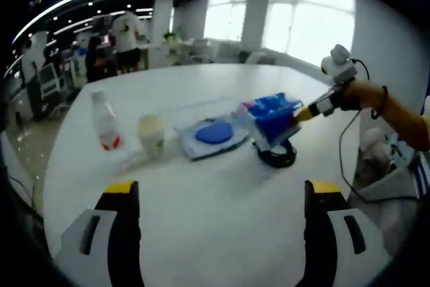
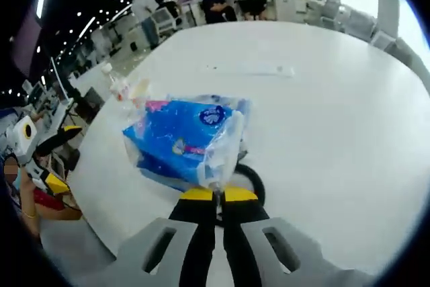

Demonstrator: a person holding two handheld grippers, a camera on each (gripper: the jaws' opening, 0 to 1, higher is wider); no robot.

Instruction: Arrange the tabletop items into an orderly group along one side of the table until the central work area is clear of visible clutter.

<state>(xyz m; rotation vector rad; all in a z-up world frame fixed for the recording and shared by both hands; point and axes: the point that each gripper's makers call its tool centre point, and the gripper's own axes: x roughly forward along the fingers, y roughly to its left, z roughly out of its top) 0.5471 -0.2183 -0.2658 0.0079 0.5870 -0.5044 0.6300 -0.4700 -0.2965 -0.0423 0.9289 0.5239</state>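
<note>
While right tongs (image 2: 216, 195) pinch the tissue pack (image 2: 180, 140), left tongs (image 1: 222, 196) gape empty over the bench (image 1: 222, 233) near bottle (image 1: 105, 121), cup (image 1: 151, 135), plate (image 1: 213, 135).

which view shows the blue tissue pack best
The right gripper view: the blue tissue pack sits large and near the middle, its plastic wrap pinched in the right gripper. The left gripper view shows the pack smaller and farther off, held above a black ring.
</note>
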